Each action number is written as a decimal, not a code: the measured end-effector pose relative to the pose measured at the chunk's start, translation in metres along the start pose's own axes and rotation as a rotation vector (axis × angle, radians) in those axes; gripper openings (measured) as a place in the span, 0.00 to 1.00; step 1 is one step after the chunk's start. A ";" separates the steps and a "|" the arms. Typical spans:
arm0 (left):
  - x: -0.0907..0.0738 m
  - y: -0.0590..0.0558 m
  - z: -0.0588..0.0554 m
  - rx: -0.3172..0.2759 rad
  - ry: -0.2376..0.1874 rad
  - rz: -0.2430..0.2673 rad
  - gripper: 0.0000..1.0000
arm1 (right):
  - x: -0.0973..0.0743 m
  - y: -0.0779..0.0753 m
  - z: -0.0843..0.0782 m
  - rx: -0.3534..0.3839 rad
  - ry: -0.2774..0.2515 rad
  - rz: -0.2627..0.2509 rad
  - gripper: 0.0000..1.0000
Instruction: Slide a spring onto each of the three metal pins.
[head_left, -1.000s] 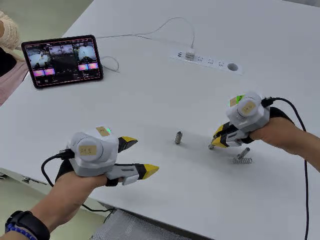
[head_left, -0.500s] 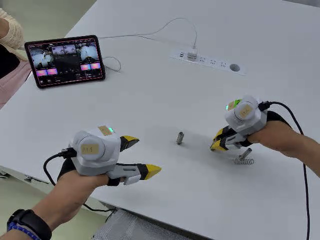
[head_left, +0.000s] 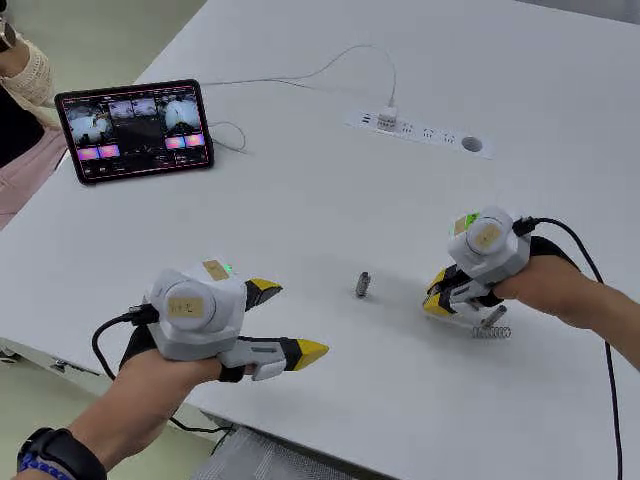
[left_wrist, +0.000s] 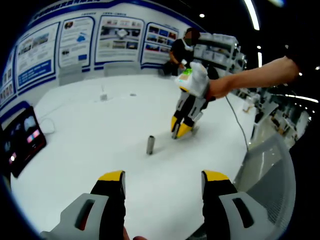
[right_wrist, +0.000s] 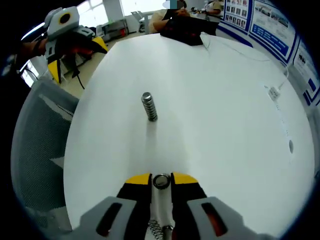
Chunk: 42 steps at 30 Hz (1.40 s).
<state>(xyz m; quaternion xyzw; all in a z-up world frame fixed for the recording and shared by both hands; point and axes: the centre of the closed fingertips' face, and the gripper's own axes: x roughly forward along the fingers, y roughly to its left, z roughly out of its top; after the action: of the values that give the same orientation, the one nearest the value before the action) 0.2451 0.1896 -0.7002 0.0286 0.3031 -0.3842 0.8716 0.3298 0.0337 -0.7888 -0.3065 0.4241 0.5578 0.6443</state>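
Left tongs gaping wide, hovering above the worktop. Right tongs down low, clamped tight on a metal pin, a loose spring lying just beside them. Between both tongs stands a spring-wrapped pin, upright

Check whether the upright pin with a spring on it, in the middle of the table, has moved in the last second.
No. The upright pin keeps its spacing from the power strip; only the camera has shifted.

Open tabletop around standing pin
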 end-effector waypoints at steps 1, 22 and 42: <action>0.000 0.000 0.000 0.002 0.000 0.001 0.63 | 0.000 0.000 0.000 0.004 -0.001 0.001 0.17; 0.001 -0.007 0.007 0.022 -0.006 -0.017 0.65 | -0.030 -0.002 -0.004 0.144 -0.087 -0.067 0.44; 0.005 -0.015 0.012 0.041 0.003 -0.050 0.74 | -0.057 0.012 -0.014 0.328 -0.239 -0.146 0.57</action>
<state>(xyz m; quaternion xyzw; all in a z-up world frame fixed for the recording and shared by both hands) 0.2437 0.1720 -0.6901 0.0395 0.2970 -0.4120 0.8605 0.3145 -0.0023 -0.7433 -0.1593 0.4063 0.4654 0.7700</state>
